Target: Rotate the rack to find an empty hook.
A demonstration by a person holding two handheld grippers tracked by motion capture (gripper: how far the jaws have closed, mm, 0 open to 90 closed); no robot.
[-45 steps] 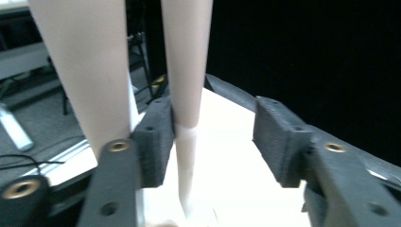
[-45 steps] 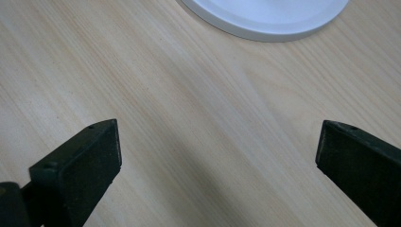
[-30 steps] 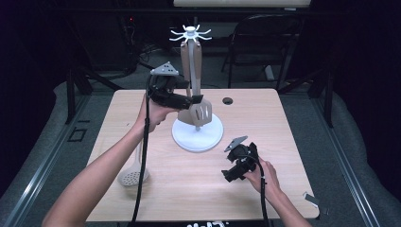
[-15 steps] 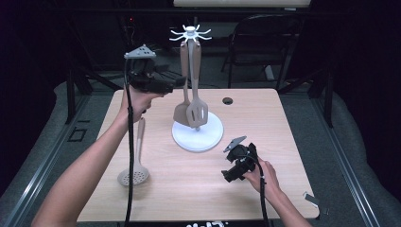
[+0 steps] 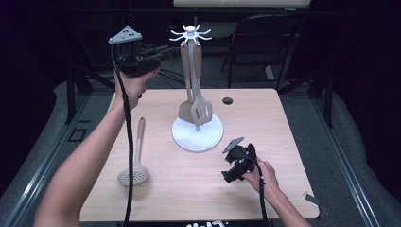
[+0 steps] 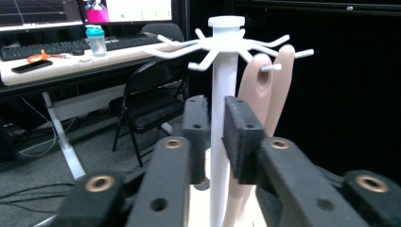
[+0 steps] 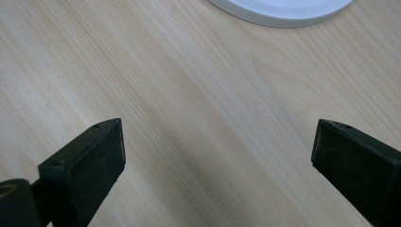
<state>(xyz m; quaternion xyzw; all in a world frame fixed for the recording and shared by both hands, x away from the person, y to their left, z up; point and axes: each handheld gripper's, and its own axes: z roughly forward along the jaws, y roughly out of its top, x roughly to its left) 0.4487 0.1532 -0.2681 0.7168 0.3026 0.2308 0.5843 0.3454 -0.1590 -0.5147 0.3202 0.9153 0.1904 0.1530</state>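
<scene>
A white utensil rack (image 5: 191, 71) stands on its round base (image 5: 197, 135) mid-table, with hooks at the top (image 6: 222, 45). Two beige utensils hang from it: a slotted spatula (image 5: 202, 111) and a solid turner (image 5: 185, 111), their handles (image 6: 265, 85) on a hook. A beige skimmer (image 5: 135, 161) lies flat at the table's left. My left gripper (image 5: 163, 49) (image 6: 215, 106) is raised left of the rack's top; its jaws have just been closing and stand nearly together with nothing between them. My right gripper (image 5: 230, 163) (image 7: 217, 156) rests low over the wood, open and empty, near the base (image 7: 283, 12).
A small black grommet hole (image 5: 228, 100) sits near the table's far edge. A folding chair (image 5: 265, 42) stands behind the table. Dark floor and frame rails surround it. A desk with a keyboard and bottle (image 6: 97, 40) lies beyond.
My left hand has risen and drawn back left from the hanging utensils to the rack's top height, and its jaws have come together. The right hand has stayed put.
</scene>
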